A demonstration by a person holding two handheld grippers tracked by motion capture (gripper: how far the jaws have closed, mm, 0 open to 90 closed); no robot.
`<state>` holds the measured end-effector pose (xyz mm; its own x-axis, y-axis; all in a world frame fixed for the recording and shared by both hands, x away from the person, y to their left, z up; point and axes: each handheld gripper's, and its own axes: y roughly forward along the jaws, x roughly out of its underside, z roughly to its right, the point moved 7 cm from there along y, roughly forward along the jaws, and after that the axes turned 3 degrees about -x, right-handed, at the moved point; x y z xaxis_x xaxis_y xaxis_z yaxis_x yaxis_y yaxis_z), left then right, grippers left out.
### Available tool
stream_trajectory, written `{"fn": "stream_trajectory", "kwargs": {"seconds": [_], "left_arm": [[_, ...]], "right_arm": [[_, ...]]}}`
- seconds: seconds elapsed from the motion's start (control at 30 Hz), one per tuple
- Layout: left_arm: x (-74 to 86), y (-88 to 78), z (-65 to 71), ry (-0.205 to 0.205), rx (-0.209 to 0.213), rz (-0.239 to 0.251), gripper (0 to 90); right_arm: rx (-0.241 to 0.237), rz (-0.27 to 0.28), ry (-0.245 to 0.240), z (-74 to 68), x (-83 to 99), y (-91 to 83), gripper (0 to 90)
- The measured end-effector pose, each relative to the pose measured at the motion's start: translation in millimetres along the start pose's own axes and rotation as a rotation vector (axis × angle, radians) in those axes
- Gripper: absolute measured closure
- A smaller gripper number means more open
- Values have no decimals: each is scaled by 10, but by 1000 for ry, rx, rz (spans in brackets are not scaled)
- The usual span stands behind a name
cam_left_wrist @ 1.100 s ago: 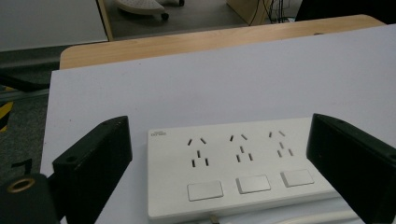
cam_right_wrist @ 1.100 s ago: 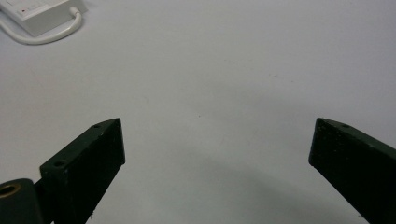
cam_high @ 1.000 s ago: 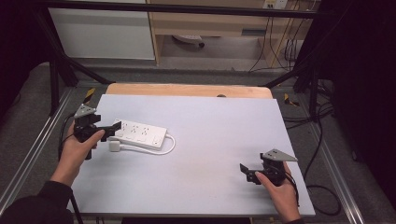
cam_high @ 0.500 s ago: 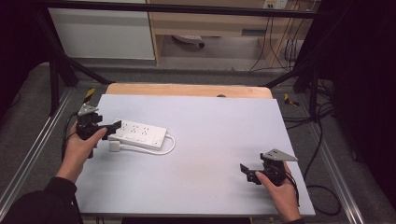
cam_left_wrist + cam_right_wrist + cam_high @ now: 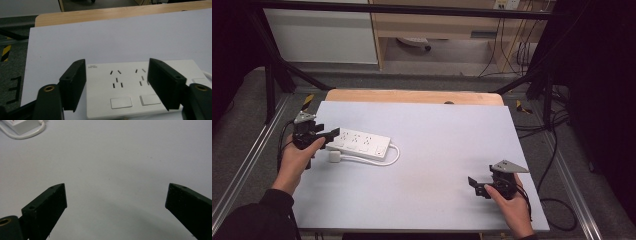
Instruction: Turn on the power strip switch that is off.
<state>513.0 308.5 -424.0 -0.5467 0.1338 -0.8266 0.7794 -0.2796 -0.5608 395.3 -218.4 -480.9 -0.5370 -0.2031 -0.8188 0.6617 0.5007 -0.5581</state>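
A white power strip (image 5: 362,143) with three sockets lies at the left of the white tabletop (image 5: 447,150). Its cord (image 5: 384,160) loops back to a white plug (image 5: 334,157) in front of it. My left gripper (image 5: 330,133) is at the strip's left end, and its jaws have just been closing. In the left gripper view the strip (image 5: 125,85) lies between the jaws of the left gripper (image 5: 116,62). One jaw is just off the short end, the other over the top face, and neither pad presses on it. My right gripper (image 5: 474,185) rests open at the front right over bare table, nothing between the jaws (image 5: 116,195). The strip's cord end (image 5: 18,126) lies far off.
A wooden edge (image 5: 412,96) runs along the back of the table. Metal rails (image 5: 257,150) flank both sides. Black cables (image 5: 557,165) trail over the floor at the right. A white cabinet (image 5: 322,35) and a wooden shelf unit (image 5: 437,30) stand behind.
The left gripper's jaws have narrowed around the power strip's left end, and the hand has shifted only slightly. The right hand and gripper have not moved.
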Motion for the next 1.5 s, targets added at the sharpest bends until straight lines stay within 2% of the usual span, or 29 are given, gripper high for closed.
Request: {"fn": "stream_trajectory", "kwargs": {"seconds": [0.33,0.93,1.07,1.3,1.5], "left_arm": [[23,80,67,28,10,-21,507],[56,169,130,43,27,-36,715],[74,186,156,60,32,-39,774],[109,218,177,54,40,-22,844],[146,234,163,39,45,-26,880]], "right_arm": [[0,5,6,12,-3,-11,43],[-6,-1,6,4,5,-4,44],[-8,-4,5,0,6,-4,44],[-7,3,10,6,3,-14,44],[-8,-1,6,3,6,-12,44]]}}
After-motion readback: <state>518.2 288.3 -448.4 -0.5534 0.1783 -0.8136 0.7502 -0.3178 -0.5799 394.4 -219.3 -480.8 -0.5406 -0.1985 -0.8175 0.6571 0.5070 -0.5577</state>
